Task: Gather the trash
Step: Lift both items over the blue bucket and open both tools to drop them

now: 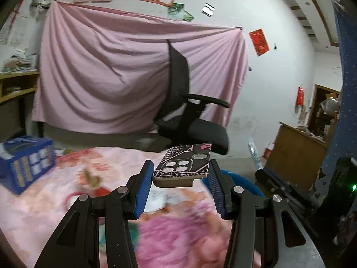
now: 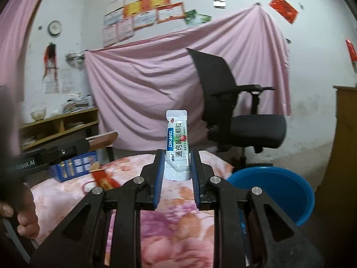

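- The left gripper (image 1: 181, 167) holds a phone case (image 1: 185, 164) between its blue pads (image 1: 144, 189), the jaws partly closed on its two long edges.
- The case lies flat, patterned side up with the round camera holes showing, its far end sticking out past the fingertips.
- The right gripper (image 2: 176, 158) clamps a sachet (image 2: 177, 144), jaws narrow, pads pressing its lower sides.
- The sachet stands upright, white with a blue strip and printed text, its top half rising above the fingertips.
- Under both grippers lies a pink floral bed (image 1: 178, 234), blurred in the left view.
- On the bed, near its far left part, sit a blue box (image 1: 25, 162), a red wrapper (image 2: 104, 178) and a small ring (image 2: 89, 186), all well apart from the jaws.
- A blue basin (image 2: 290, 192) stands on the floor just beside the bed, to the right of the right gripper.
- In the right view the left gripper's body and the hand (image 2: 24, 221) holding it show at the left edge.
- Beyond the bed stands a black chair (image 2: 241, 111) before a pink sheet (image 1: 107, 78) hung on the wall.
- Wooden shelves (image 2: 60, 127) stand at the left.
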`<state>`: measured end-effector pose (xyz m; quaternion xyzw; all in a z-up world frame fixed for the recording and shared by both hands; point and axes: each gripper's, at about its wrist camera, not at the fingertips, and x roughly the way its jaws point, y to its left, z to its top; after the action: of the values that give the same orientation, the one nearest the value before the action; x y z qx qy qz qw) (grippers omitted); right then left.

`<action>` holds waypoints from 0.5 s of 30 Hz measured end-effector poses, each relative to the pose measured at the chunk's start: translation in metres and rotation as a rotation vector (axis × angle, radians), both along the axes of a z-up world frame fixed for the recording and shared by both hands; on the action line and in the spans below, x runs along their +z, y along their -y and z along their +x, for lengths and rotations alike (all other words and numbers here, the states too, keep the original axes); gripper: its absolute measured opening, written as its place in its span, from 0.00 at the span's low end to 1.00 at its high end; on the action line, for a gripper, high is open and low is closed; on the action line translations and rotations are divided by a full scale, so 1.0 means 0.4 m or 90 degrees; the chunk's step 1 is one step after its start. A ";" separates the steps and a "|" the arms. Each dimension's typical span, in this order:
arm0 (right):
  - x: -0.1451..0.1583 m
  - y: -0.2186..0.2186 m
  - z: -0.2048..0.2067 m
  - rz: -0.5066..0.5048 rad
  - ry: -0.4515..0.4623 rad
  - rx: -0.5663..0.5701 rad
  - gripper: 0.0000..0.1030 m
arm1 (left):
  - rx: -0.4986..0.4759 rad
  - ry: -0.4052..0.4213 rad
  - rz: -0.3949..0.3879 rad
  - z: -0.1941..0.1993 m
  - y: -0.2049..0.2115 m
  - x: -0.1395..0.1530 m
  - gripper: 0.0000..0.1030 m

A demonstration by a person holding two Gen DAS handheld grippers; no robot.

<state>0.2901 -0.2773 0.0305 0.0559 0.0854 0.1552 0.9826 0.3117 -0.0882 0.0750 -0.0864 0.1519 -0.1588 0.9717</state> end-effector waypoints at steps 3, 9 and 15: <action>-0.009 0.053 0.022 0.017 -0.015 -0.040 0.42 | -0.027 -0.011 -0.004 0.043 0.061 -0.004 0.42; -0.038 0.175 0.068 0.069 -0.065 -0.120 0.42 | -0.073 -0.054 0.009 0.133 0.182 -0.038 0.42; -0.086 0.266 0.116 0.126 -0.141 -0.168 0.42 | -0.108 -0.132 0.028 0.229 0.280 -0.092 0.42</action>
<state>0.3363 -0.3835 -0.0039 0.1799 0.1691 0.0259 0.9687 0.4033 -0.2003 0.0381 -0.0681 0.2620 -0.2271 0.9355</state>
